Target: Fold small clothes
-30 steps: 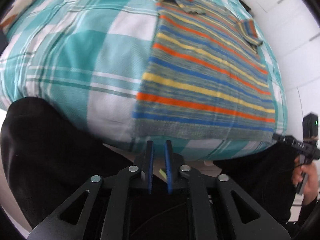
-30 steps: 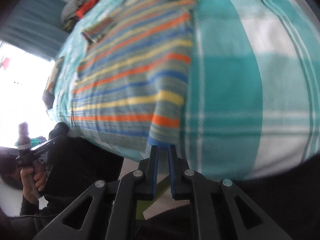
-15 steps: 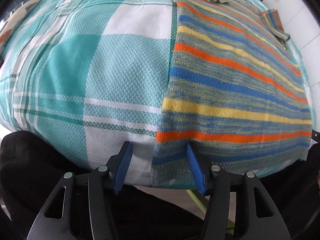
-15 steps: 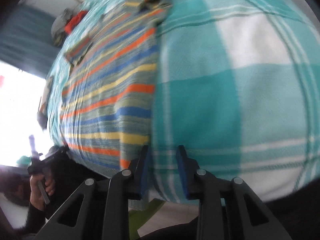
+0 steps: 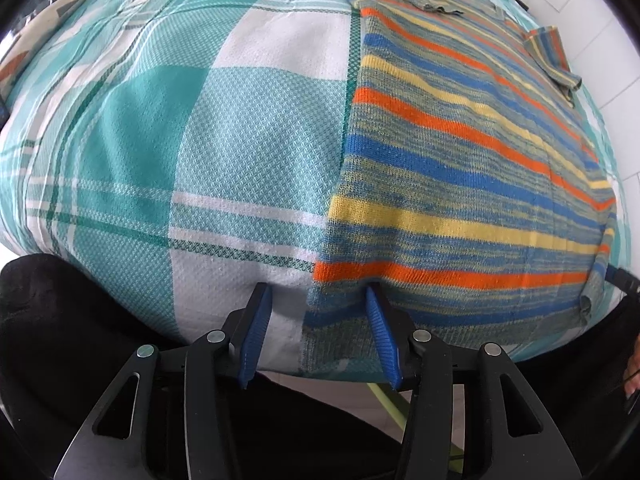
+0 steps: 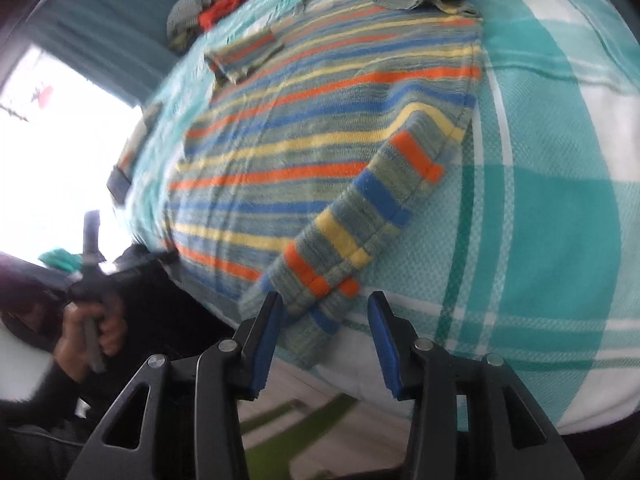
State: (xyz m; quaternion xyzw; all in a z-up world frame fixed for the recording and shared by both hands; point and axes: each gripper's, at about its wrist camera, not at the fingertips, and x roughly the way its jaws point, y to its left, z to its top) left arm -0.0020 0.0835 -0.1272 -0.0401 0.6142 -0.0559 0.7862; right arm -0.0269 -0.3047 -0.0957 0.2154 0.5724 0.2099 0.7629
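Note:
A small striped knit sweater [image 5: 460, 168] in orange, yellow, blue and grey lies flat on a teal plaid bed cover [image 5: 180, 140]. My left gripper [image 5: 318, 312] is open, its jaws straddling the sweater's near left hem corner at the bed edge. In the right wrist view the sweater [image 6: 300, 152] has its near right corner turned over into a diagonal flap [image 6: 360, 224]. My right gripper [image 6: 324, 320] is open with the flap's tip between its jaws.
The bed cover [image 6: 560, 200] drops off at the near edge, with floor and a green stripe [image 6: 276, 420] below. A pile of clothes [image 6: 204, 16] lies at the bed's far end. The person's hand on the left gripper handle [image 6: 90, 320] is at left.
Both grippers opened from shut and moved in to the sweater's hem corners. The right corner of the sweater now lies turned over as a flap.

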